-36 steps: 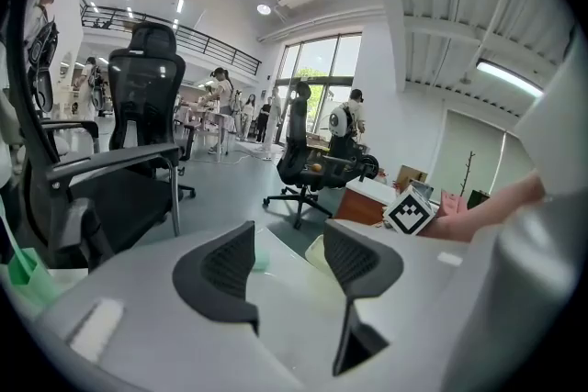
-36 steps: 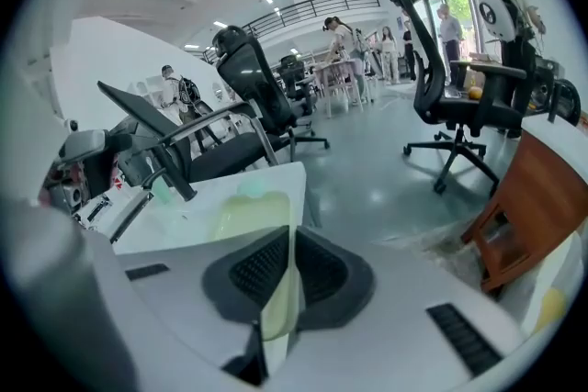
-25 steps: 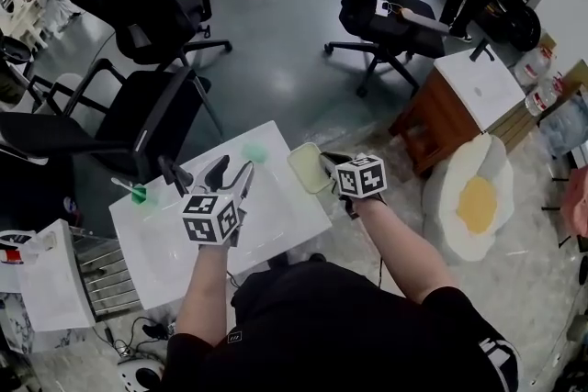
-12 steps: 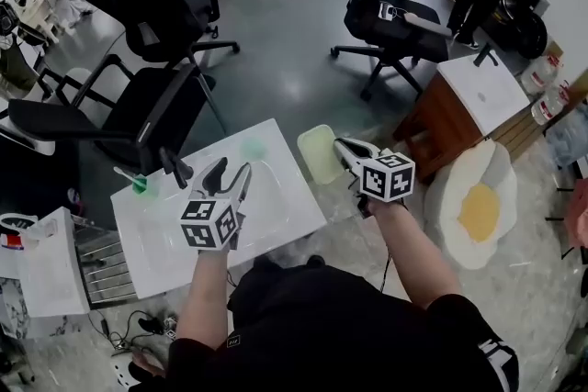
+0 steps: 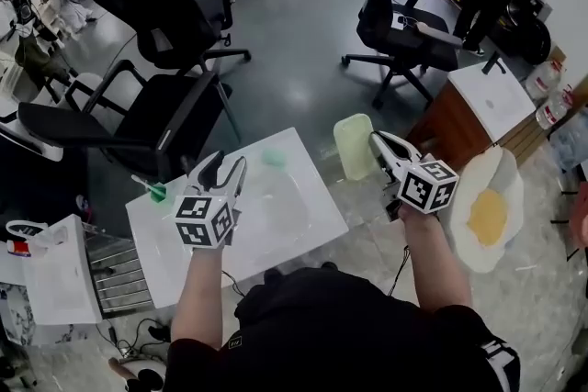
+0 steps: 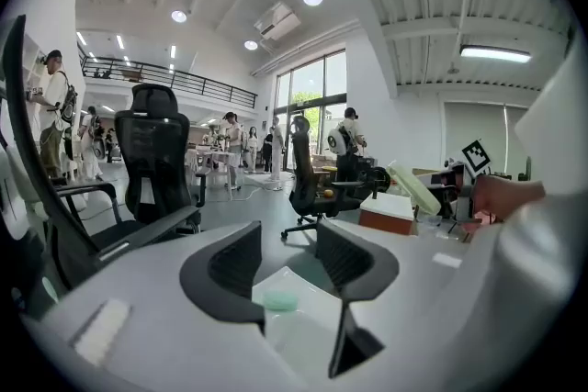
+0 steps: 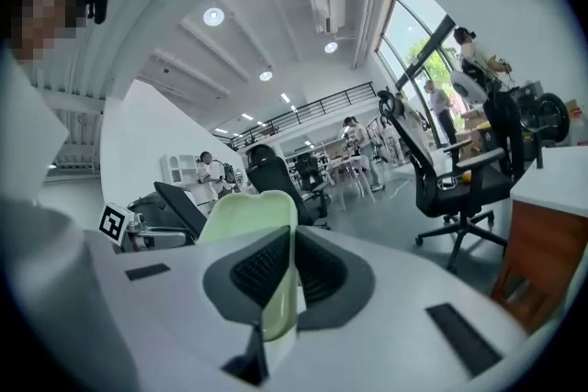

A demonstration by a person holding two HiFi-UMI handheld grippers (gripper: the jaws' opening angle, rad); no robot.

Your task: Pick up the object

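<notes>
My right gripper (image 5: 379,143) is shut on the edge of a pale green flat tray (image 5: 354,145), held in the air past the right side of the white table (image 5: 276,225). In the right gripper view the tray (image 7: 246,218) stands on edge between the pads of that gripper (image 7: 289,243). My left gripper (image 5: 224,167) hovers over the table, open; its jaws have just been closing with nothing between them. Beyond that gripper (image 6: 287,254) a small mint-green piece (image 6: 276,300) lies on the table; it shows as the mint-green piece (image 5: 274,158) near the far edge.
A green-tipped stick (image 5: 154,190) lies at the table's left corner. Black office chairs (image 5: 156,119) stand beyond the table. A wooden cabinet (image 5: 482,106) and an egg-shaped cushion (image 5: 487,216) are on the right, a white cart (image 5: 55,275) on the left.
The right gripper has risen and swung right, carrying the tray away from the table's right edge. The left gripper has lifted a little and its jaws have narrowed.
</notes>
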